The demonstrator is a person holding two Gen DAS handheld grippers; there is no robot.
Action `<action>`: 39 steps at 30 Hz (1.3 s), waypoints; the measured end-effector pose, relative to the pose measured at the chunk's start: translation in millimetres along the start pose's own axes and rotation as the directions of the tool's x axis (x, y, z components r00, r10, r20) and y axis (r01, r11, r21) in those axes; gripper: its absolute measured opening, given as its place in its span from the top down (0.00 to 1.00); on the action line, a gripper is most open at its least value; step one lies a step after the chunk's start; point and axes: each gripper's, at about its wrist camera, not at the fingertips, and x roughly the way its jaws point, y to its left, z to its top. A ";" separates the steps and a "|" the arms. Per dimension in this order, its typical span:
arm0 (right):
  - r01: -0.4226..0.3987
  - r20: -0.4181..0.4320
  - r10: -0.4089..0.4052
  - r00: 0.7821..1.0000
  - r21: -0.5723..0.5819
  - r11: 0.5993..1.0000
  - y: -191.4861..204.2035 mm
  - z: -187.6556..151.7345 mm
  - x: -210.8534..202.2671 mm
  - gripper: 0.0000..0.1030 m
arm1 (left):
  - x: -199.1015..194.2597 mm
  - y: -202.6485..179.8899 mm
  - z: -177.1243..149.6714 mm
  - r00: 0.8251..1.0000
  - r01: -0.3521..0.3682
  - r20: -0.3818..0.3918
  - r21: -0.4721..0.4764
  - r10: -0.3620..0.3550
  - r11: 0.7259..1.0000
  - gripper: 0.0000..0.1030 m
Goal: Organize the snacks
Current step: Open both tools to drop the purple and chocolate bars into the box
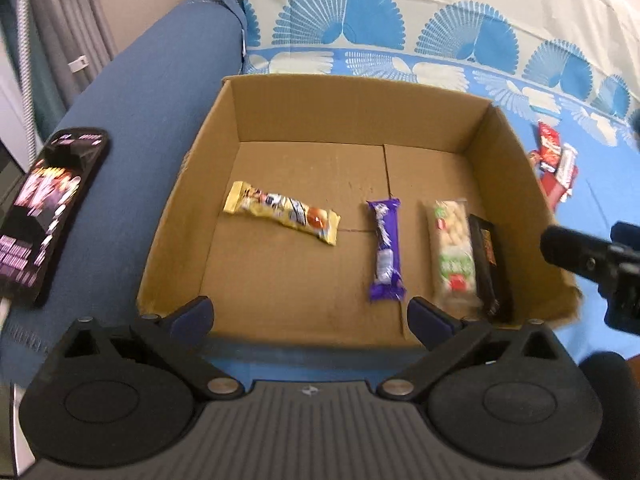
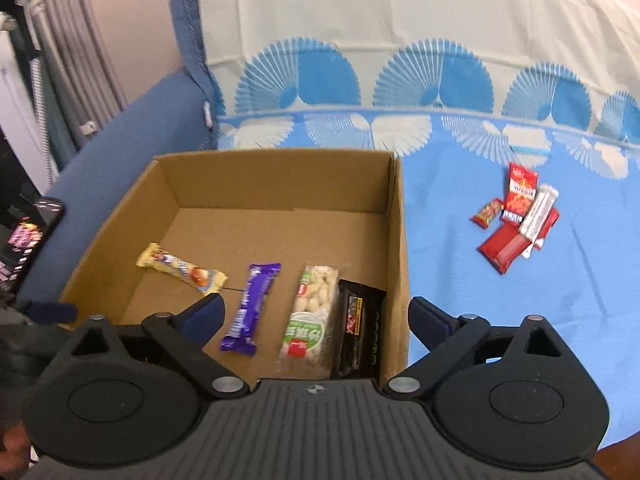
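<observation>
Snacks still to pack, the red packets (image 2: pixel 516 220), lie on the blue bedsheet (image 2: pixel 460 280) near the cardboard box (image 2: pixel 396 240), so the right gripper (image 2: pixel 316 316), jaws spread wide and empty like the left gripper (image 1: pixel 310 316), should probably reach over and pinch one packet.

surface: blue sofa (image 1: pixel 152 92) with a rounded armrest | cover: blue and cream cloth (image 2: pixel 460 184) with fan shapes, over seat and backrest | wall: plain pinkish (image 2: pixel 132 20) behind the sofa | left: grey pleated curtain (image 1: pixel 68 28) | armrest: lit phone (image 1: pixel 48 216)
</observation>
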 end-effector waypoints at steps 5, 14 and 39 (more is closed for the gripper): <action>0.017 0.079 -0.013 0.997 -0.044 0.999 11.1 -9.9 -42.3 0.01 | -40.9 0.3 -18.2 0.999 0.012 0.049 -0.022 -0.011 1.000 0.00; 0.026 0.167 -0.014 0.986 -0.074 0.997 14.9 -27.3 -104.8 0.01 | -98.3 -5.2 -34.9 0.990 -0.001 0.143 -0.040 0.006 0.999 0.00; -0.001 0.269 0.001 0.963 -0.001 1.000 -3.4 -69.5 -180.2 0.00 | -173.8 -28.5 -68.5 0.973 -0.025 0.229 -0.019 0.029 1.000 0.00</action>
